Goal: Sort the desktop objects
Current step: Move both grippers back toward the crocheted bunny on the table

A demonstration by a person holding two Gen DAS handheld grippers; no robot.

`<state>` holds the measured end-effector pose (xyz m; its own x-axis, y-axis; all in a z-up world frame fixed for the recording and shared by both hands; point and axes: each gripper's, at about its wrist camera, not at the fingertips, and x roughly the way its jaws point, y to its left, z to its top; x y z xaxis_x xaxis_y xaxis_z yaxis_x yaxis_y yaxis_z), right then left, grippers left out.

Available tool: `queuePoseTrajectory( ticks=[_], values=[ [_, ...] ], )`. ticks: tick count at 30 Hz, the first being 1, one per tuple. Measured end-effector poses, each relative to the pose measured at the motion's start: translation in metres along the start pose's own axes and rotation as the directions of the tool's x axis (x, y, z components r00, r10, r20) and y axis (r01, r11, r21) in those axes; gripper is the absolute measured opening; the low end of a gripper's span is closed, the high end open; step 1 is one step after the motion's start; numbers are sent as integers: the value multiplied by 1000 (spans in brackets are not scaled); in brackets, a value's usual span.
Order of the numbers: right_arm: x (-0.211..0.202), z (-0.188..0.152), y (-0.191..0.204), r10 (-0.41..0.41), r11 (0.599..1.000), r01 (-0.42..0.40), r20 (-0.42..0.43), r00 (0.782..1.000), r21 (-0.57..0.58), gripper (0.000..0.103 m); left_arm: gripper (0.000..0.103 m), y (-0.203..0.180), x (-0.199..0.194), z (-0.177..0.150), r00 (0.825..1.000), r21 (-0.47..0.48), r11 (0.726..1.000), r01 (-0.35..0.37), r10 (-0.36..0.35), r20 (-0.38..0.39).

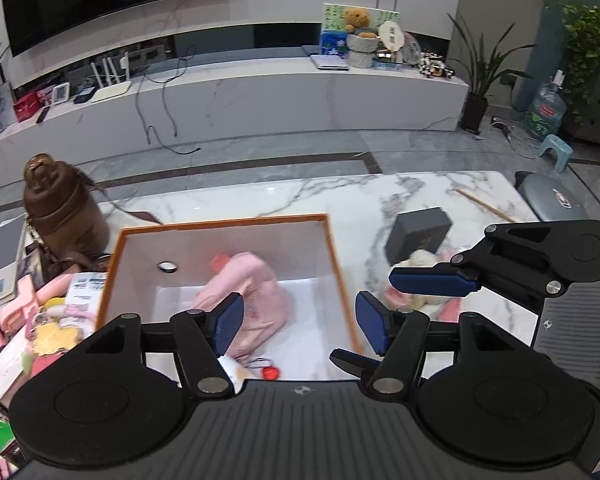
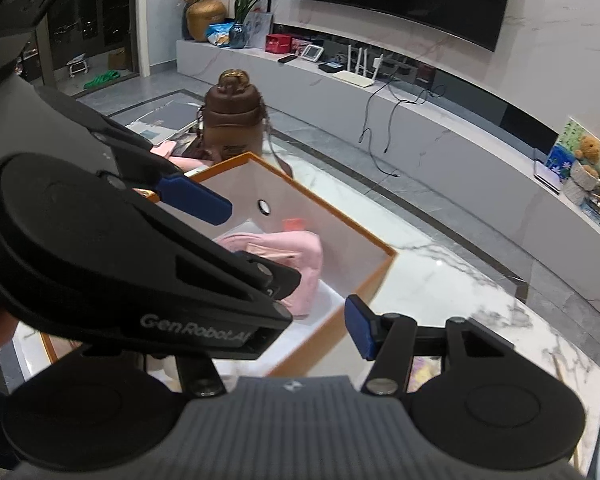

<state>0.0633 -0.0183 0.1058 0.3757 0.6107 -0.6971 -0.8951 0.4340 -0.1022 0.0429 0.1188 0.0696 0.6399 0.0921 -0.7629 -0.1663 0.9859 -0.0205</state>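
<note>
The box [image 1: 332,240], a white one with an orange rim, sits open on the marble table [image 1: 340,196], and most of the sorted things lie inside it: a pink cloth bundle [image 1: 256,292] slumped across the floor of the box, a small red piece [image 1: 220,260] behind it, and a red charm on a metal ring [image 1: 270,372] at the near edge. A round metal fitting [image 1: 168,267] shows on the far inner wall. The left gripper [image 1: 300,326] hangs over the near right part of the box with its blue pads spread wide and nothing between them. The right gripper [image 2: 284,320] is just beside it, to the right of the box; from the left wrist view one blue finger [image 1: 432,284] of it reaches over a fluffy white and pink toy [image 1: 424,260] on the table, but whether it is spread or pinching cannot be told, since the left gripper's body hides one side in the right wrist view. A dark grey case [image 1: 418,234] stands tilted just behind the toy. Left of the box a brown bottle [image 1: 60,204] stands upright, with a heap of pink and yellow trinkets [image 1: 40,320] near it. A thin wooden stick [image 1: 484,204] lies well apart, toward the far right of the table.
</note>
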Motion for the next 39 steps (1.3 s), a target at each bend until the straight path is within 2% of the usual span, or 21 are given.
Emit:
queuePoseTrajectory(
  ticks=[14,39],
  values=[
    [-17,-25,-33,-31,999,32,-5,999,32,58,73,-45,14,4,999,48,998,51,-51,-4],
    [-25,-64,-83,-63,991,64,-14,998,117,58,73,-94,47,12,993,60,992,114,-112,-41]
  ],
)
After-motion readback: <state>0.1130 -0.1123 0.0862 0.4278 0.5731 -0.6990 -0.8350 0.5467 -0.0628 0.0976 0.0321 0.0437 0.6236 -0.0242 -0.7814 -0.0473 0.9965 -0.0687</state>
